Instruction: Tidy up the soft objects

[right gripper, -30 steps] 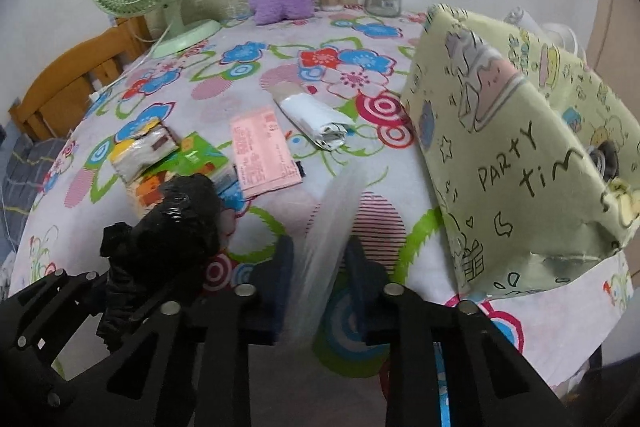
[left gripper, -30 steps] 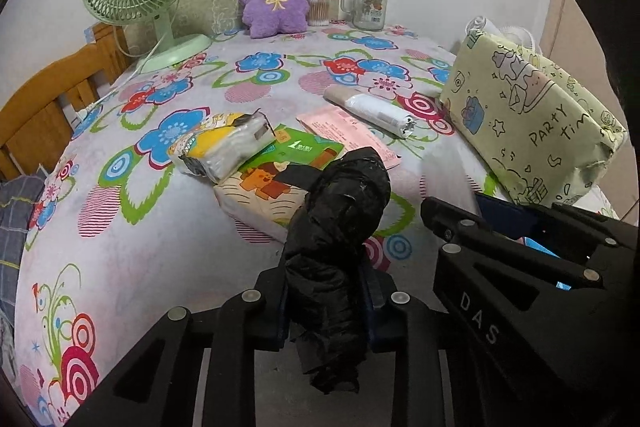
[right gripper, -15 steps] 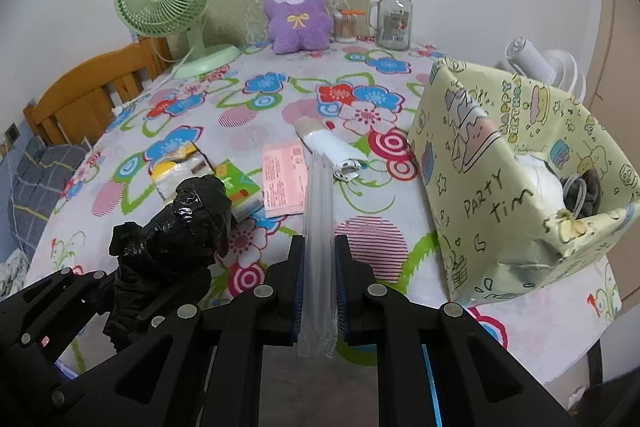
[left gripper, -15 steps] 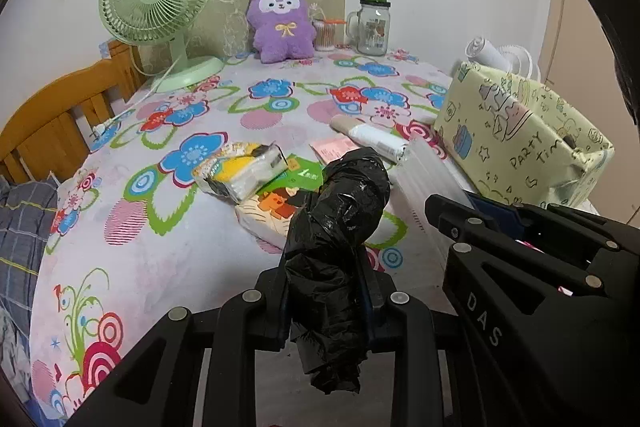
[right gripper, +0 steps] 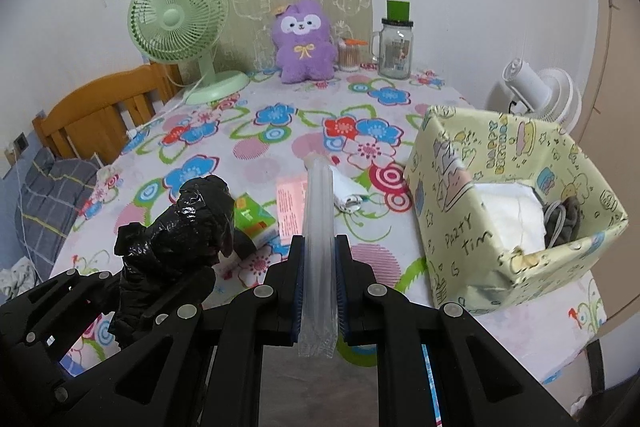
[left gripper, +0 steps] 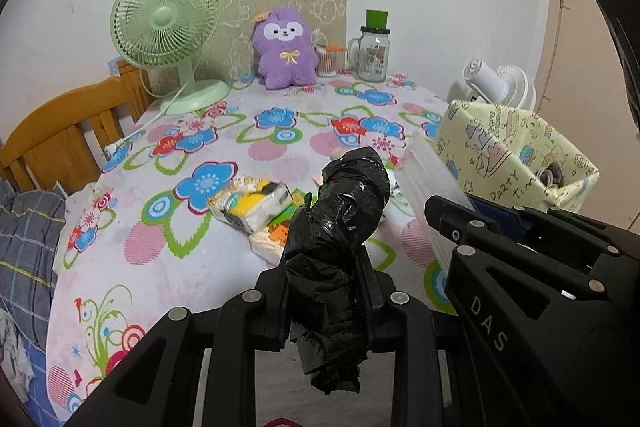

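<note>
The left gripper (left gripper: 326,301) is clamping a black bag (left gripper: 340,227); the right gripper (right gripper: 319,291) is pinching what looks like a clear packet (right gripper: 318,239), which risks slipping before reaching the box (right gripper: 516,211).

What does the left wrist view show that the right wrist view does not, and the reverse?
Only left wrist: the yellow tissue pack lying on the table.
Only right wrist: the pink card, the white roll and the white stuff inside the box.
Both: the black bag clamped in the left gripper, the clear bag clamped in the right gripper, the fan and the plush.
</note>
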`<state>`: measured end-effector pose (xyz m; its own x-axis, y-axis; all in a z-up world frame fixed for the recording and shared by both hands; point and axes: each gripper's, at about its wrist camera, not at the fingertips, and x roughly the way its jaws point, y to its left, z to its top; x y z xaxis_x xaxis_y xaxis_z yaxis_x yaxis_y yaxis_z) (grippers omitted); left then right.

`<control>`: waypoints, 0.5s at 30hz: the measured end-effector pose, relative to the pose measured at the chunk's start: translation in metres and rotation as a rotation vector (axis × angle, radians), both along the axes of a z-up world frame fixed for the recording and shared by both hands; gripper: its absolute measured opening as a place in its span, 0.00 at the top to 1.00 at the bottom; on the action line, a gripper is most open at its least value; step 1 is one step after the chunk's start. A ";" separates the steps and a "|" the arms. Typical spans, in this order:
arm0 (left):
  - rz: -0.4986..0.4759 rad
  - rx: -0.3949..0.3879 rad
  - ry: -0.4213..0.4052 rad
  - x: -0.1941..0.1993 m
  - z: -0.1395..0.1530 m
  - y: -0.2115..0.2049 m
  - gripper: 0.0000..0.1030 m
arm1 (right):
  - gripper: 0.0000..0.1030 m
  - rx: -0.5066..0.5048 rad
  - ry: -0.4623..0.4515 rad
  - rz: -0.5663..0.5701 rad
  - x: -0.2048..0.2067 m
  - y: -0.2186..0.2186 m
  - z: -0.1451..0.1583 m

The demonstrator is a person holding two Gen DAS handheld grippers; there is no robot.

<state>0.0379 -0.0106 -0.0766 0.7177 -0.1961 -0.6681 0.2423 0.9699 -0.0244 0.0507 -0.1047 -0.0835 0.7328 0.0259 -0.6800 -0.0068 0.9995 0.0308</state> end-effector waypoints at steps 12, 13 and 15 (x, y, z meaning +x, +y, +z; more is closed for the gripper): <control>-0.002 -0.015 -0.038 -0.003 0.023 0.000 0.75 | 0.84 -0.004 -0.044 -0.001 -0.006 -0.001 0.025; 0.001 -0.013 -0.042 -0.003 0.025 0.000 0.75 | 0.84 -0.003 -0.047 0.001 -0.005 -0.001 0.027; 0.005 -0.011 -0.048 -0.002 0.028 0.000 0.75 | 0.84 -0.001 -0.054 0.006 -0.006 -0.001 0.031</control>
<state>0.0356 -0.0109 -0.0486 0.7502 -0.1991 -0.6305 0.2382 0.9709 -0.0231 0.0446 -0.1055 -0.0528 0.7683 0.0298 -0.6394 -0.0143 0.9995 0.0294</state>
